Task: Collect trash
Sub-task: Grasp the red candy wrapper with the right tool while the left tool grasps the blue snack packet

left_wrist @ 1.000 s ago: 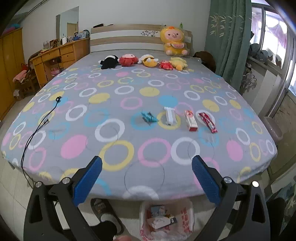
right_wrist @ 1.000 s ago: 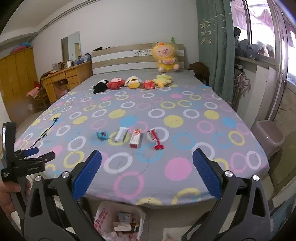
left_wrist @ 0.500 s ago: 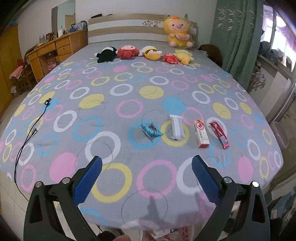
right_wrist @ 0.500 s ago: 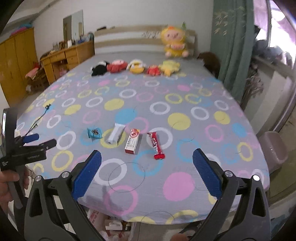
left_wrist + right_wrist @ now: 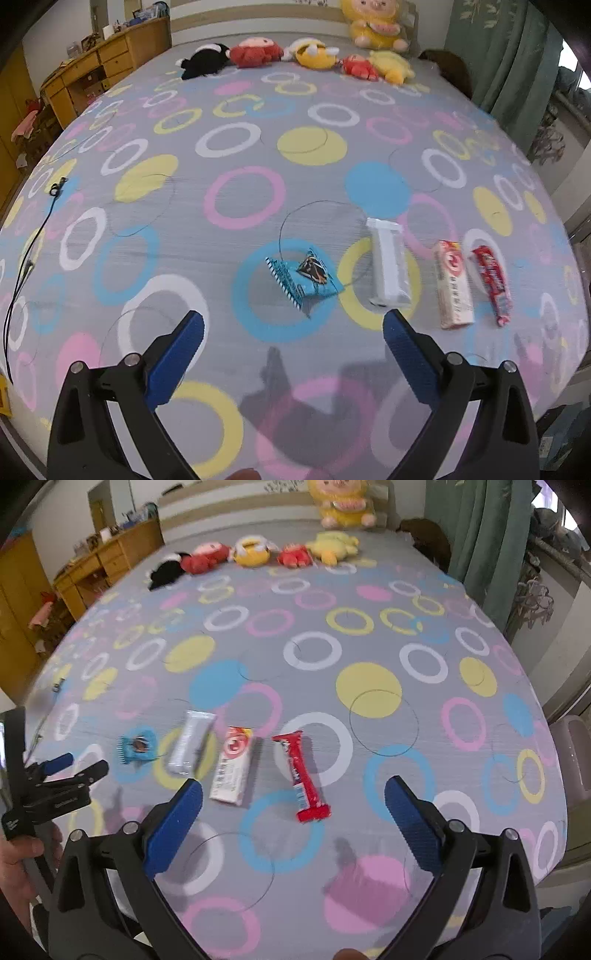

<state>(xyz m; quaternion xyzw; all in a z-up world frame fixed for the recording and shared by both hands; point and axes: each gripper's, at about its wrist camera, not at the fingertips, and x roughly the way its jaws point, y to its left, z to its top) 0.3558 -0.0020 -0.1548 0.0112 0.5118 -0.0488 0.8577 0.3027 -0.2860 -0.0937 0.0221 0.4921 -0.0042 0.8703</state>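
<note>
Several pieces of trash lie in a row on the bed: a crumpled blue wrapper (image 5: 304,277) (image 5: 136,746), a white packet (image 5: 388,264) (image 5: 190,742), a red-and-white box (image 5: 453,284) (image 5: 233,764) and a red candy wrapper (image 5: 493,282) (image 5: 301,775). My left gripper (image 5: 291,332) is open and empty, just short of the blue wrapper. My right gripper (image 5: 293,799) is open and empty, with the red wrapper's near end between its jaws' line. The left gripper also shows at the left edge of the right wrist view (image 5: 62,771).
The bed (image 5: 258,147) has a grey sheet with coloured rings. Several plush toys (image 5: 306,55) line the headboard. A black cable (image 5: 26,258) lies at the bed's left edge. A wooden dresser (image 5: 103,70) stands left, a green curtain (image 5: 480,542) right, a pink bin (image 5: 572,749) at far right.
Both grippers have moved forward and down over the bed toward the row of trash. The bag of trash on the floor has dropped out of view. Both stay open.
</note>
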